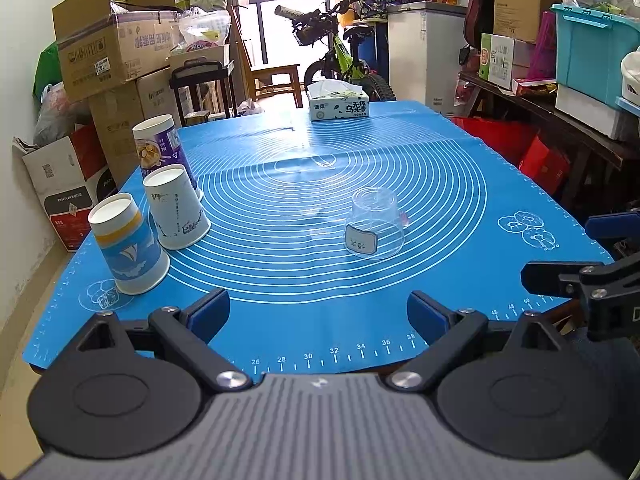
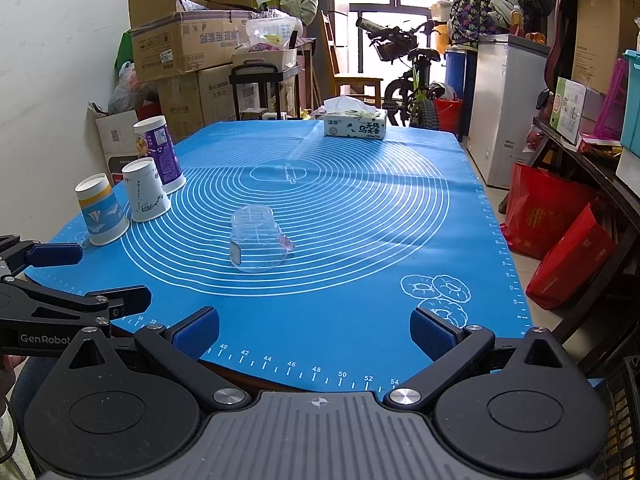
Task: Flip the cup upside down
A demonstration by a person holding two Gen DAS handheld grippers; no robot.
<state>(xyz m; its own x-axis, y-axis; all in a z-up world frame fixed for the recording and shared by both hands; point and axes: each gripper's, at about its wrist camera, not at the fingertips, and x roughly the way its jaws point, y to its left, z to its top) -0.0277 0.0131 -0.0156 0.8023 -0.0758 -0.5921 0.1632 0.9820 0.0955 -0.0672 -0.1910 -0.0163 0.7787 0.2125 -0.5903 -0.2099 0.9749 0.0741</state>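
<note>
At far left, three paper cups (image 1: 160, 216) are seen inverted. The clear cup (image 1: 374, 222), mid-surface, is already mouth-down. Left tongs (image 1: 318, 316) and right tongs (image 2: 315, 332) are held wide, empty; a careless reach could topple it.

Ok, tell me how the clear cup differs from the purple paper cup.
The clear cup is see-through plastic; the purple paper cup is opaque and printed. The clear cup is short and squat, the purple one tall and slim. The clear cup stands alone mid-mat; the purple one stands at the left edge behind two other paper cups. Both sit upside down on the blue mat.
</note>
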